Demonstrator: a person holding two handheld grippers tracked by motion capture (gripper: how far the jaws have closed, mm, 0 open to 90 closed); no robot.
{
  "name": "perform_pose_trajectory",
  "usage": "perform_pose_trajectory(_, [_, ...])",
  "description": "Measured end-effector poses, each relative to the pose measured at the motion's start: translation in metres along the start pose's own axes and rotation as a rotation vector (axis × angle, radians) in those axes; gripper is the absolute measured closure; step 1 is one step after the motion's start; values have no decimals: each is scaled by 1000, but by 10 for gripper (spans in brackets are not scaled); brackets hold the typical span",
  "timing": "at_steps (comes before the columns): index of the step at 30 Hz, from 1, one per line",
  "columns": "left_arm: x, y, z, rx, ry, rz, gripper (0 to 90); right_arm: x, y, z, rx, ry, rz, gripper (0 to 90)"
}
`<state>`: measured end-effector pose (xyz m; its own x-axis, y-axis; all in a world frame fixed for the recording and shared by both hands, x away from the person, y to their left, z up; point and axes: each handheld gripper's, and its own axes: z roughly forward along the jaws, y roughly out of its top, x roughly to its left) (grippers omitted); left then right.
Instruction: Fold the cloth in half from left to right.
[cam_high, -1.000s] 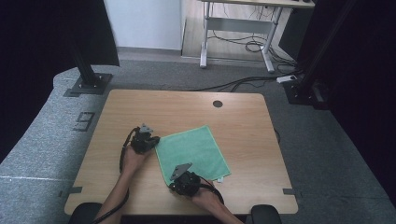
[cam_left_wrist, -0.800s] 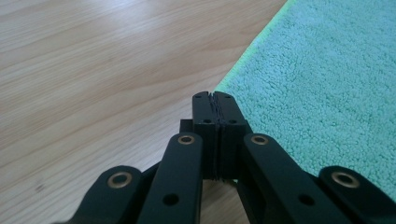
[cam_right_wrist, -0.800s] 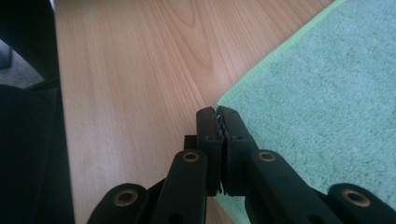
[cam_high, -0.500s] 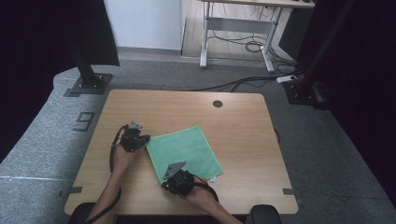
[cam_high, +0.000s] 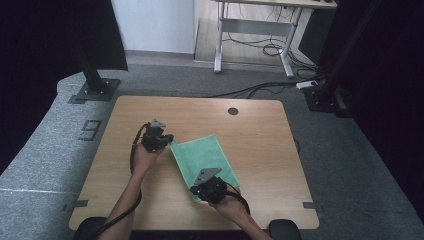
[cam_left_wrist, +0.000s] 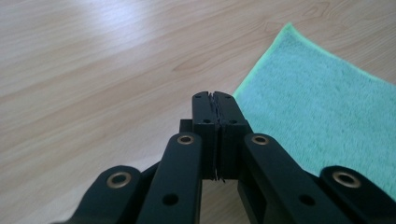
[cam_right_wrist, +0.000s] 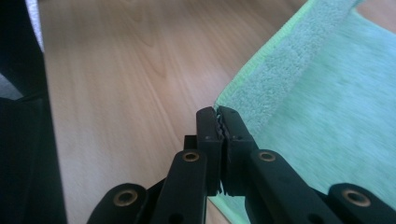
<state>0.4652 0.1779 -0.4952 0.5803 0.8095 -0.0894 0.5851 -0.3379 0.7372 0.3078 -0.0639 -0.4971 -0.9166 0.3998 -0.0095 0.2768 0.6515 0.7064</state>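
A green cloth (cam_high: 207, 157) lies near the middle of the wooden table (cam_high: 260, 130). My left gripper (cam_high: 171, 140) is at the cloth's far left corner. In the left gripper view it (cam_left_wrist: 215, 95) has its jaws pressed together, with the cloth (cam_left_wrist: 317, 102) spreading to their right and a thin edge pinched between them. My right gripper (cam_high: 196, 192) is at the cloth's near left corner. In the right gripper view it (cam_right_wrist: 218, 110) is shut on the hem of the cloth (cam_right_wrist: 327, 102), whose edge is turned over in a strip.
A round cable hole (cam_high: 233, 111) sits at the table's far edge. Two black stand bases (cam_high: 94, 90) (cam_high: 325, 97) rest on the grey floor beyond the table. A desk frame with cables (cam_high: 257, 37) stands farther back.
Both grippers went left with the cloth's left edge, then came back right and a little farther from the person. The cloth now looks narrower than a second ago.
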Motion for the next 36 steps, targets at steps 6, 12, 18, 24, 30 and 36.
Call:
perform_pose_trajectory(6, [-10, 12, 17, 6, -10, 23, 881, -13, -12, -13, -7, -41, 33, 871])
perform_pose_trajectory(12, [-22, 23, 33, 5, -20, 43, 881, -26, -26, -26, -14, -73, 70, 871])
perform_pose_trajectory(18, [-36, 35, 44, -1, -27, 70, 880, -37, -40, -37, -26, -102, 109, 871])
perform_pose_trajectory(24, [-50, 48, 56, 7, -24, 102, 880, -45, -50, -48, -41, -121, 141, 871])
perform_pose_trajectory(30, [-60, 55, 67, 18, -22, 122, 880, -52, -56, -56, -51, -137, 166, 871])
perform_pose_trajectory(36, [-67, 57, 79, 30, -21, 134, 879, -60, -68, -56, -34, -150, 192, 871])
